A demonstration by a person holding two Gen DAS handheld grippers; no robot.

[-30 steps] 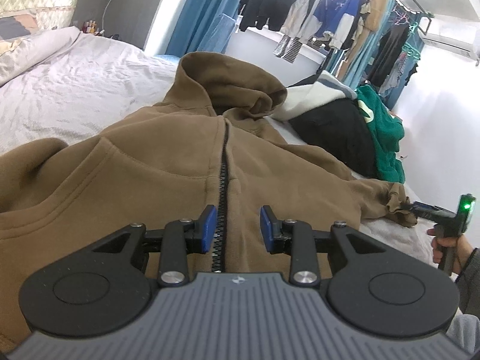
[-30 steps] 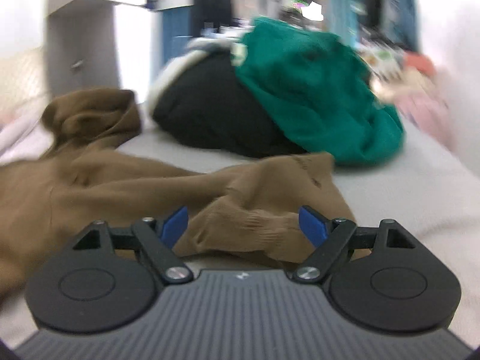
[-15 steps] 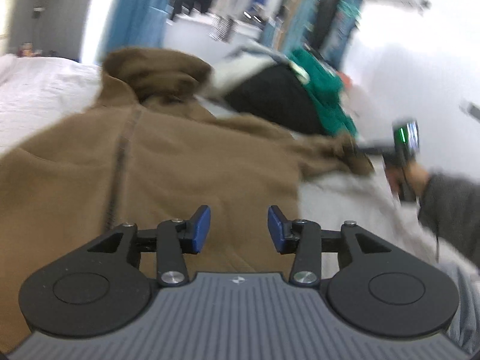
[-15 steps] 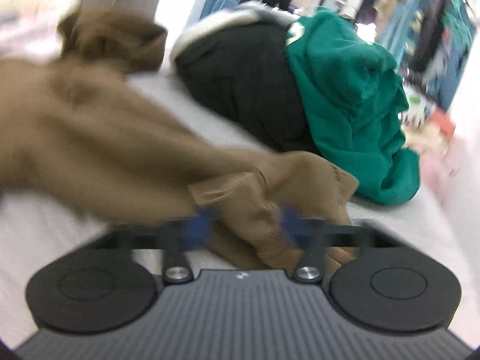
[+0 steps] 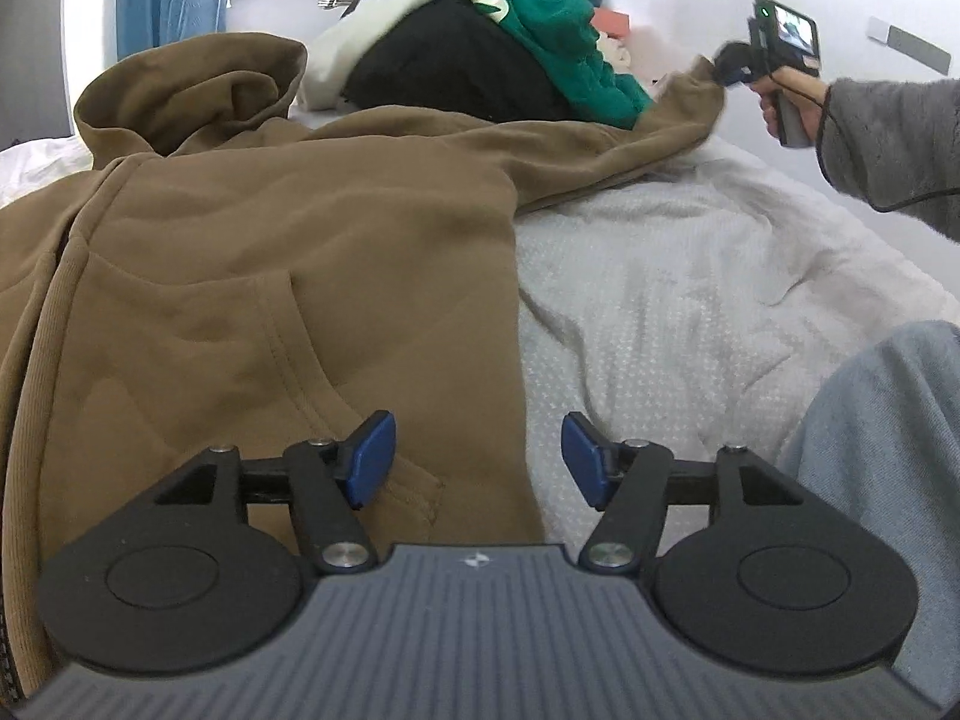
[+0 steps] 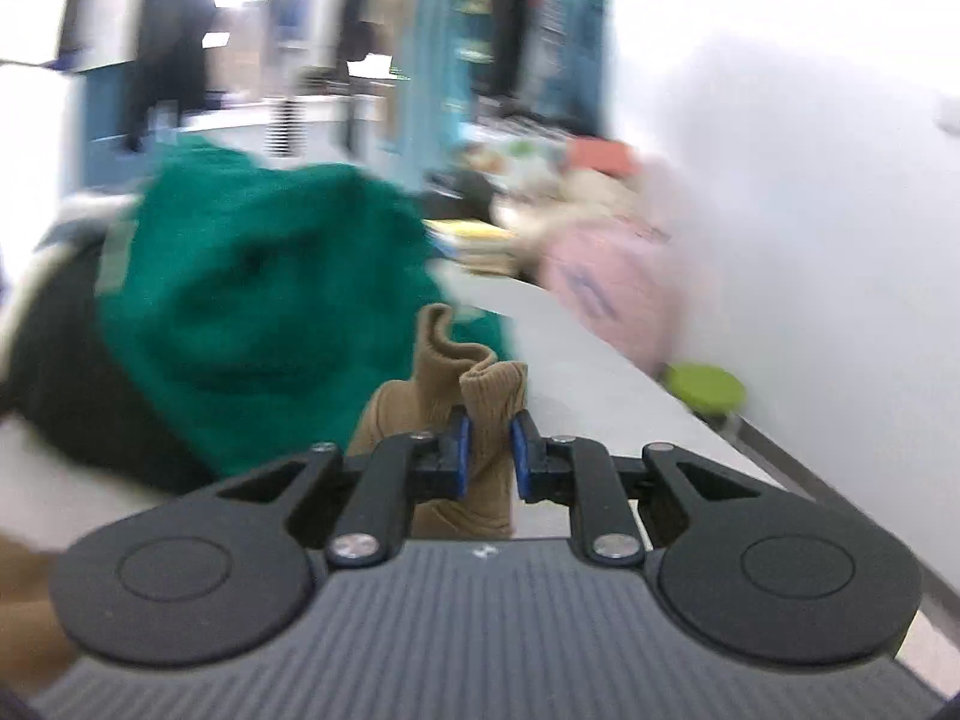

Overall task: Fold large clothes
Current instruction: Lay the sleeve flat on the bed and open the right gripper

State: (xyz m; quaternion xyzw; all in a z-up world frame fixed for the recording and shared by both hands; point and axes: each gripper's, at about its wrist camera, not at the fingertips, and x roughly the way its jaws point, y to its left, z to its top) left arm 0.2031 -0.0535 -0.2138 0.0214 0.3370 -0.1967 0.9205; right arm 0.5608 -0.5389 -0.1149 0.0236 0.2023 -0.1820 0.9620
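While right gripper (image 6: pixel 489 450) pinches one hoodie (image 5: pixel 270 276) cuff (image 6: pixel 474 384), left gripper (image 5: pixel 477 459) gapes.

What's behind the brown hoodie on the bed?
Behind the brown hoodie lies a pile: a black garment with a green one on top, and a whitish piece. The pile's lower part is hidden.
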